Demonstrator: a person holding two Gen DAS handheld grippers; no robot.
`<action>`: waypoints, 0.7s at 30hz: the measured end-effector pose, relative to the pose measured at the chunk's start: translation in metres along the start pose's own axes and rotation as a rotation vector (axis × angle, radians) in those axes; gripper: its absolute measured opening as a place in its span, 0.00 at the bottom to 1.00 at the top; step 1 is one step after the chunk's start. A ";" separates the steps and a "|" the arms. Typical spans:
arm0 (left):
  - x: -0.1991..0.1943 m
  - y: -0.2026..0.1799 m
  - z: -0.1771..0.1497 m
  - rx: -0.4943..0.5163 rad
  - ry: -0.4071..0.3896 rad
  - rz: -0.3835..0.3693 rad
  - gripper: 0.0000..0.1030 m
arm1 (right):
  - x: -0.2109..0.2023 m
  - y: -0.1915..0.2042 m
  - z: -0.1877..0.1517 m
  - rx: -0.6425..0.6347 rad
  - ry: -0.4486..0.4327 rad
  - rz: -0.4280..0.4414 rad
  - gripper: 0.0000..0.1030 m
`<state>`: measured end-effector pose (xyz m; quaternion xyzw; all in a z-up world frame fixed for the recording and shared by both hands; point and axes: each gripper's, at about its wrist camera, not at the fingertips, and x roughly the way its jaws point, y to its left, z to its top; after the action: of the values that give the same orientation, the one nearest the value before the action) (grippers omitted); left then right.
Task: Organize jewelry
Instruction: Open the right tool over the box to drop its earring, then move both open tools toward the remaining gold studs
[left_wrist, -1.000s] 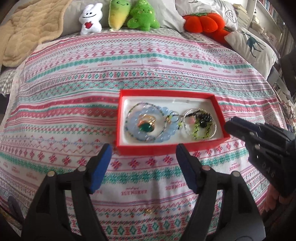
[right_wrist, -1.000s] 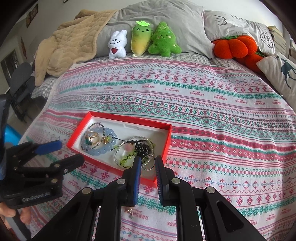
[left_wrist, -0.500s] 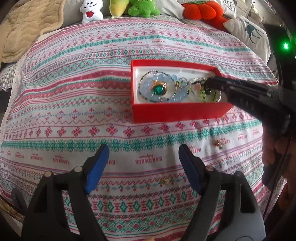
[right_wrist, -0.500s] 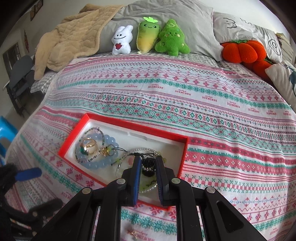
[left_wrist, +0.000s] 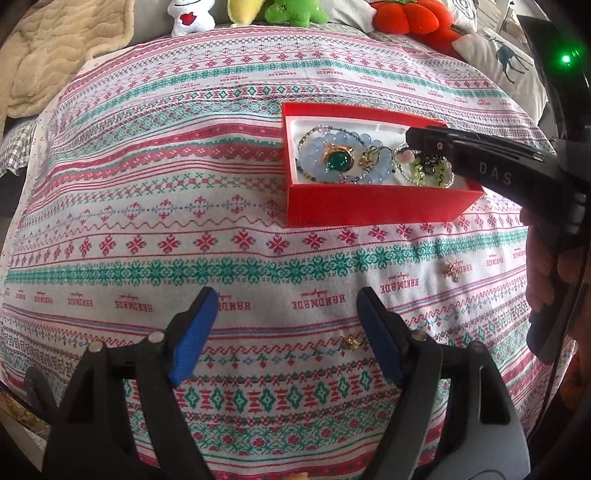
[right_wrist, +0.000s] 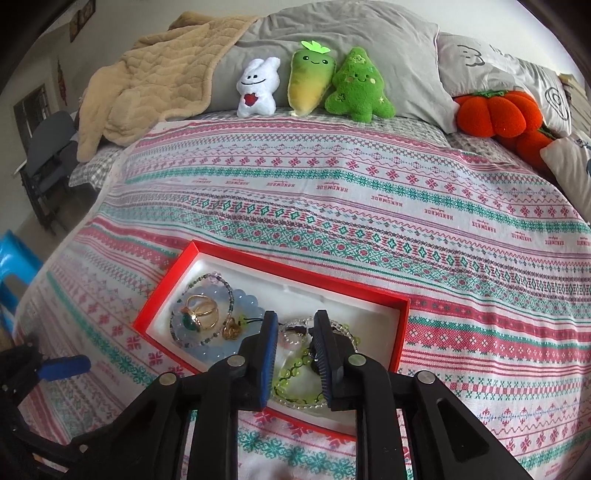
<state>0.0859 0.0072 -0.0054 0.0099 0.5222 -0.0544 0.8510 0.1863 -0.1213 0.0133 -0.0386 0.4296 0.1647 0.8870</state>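
A: Right wrist view: what sits ahead of the right gripper (right_wrist: 293, 334)?

B: A red box (right_wrist: 400, 334) with a white lining lies on the patterned bedspread (right_wrist: 332, 206). The gripper's blue-padded fingers reach over the box's near right part, spread a little apart with nothing between them.

A: And inside the box?

B: To the left of the fingers, a pale blue bead bracelet (right_wrist: 207, 352) with a gold ring bearing a green stone (right_wrist: 195, 317) lying on it, and a small gold piece (right_wrist: 231, 329) just beside. Directly under and between the fingers, a green and clear bead bracelet (right_wrist: 295, 373) and a pinkish charm (right_wrist: 290, 336).

A: What of the left gripper (left_wrist: 286, 306)?

B: It hangs over bare bedspread, its jaws spread wide, the box well ahead and to its right. Two small gold earrings lie outside the box: one (left_wrist: 350, 342) just beside its right finger, another (left_wrist: 451, 270) farther right, below the right gripper's arm.

A: Beyond the box?

B: Plush toys (right_wrist: 317, 83) against grey pillows (right_wrist: 332, 33).
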 end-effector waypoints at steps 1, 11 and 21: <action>-0.001 0.000 0.001 0.000 -0.002 0.001 0.76 | -0.002 0.000 0.000 0.002 -0.002 -0.001 0.36; -0.003 -0.004 -0.001 0.018 0.003 -0.021 0.76 | -0.040 -0.006 -0.005 0.034 -0.074 0.015 0.72; -0.003 -0.005 -0.022 0.045 0.005 0.011 0.82 | -0.059 -0.009 -0.043 0.017 -0.020 0.019 0.75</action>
<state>0.0647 0.0039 -0.0120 0.0320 0.5229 -0.0611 0.8496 0.1227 -0.1542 0.0310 -0.0254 0.4223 0.1700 0.8900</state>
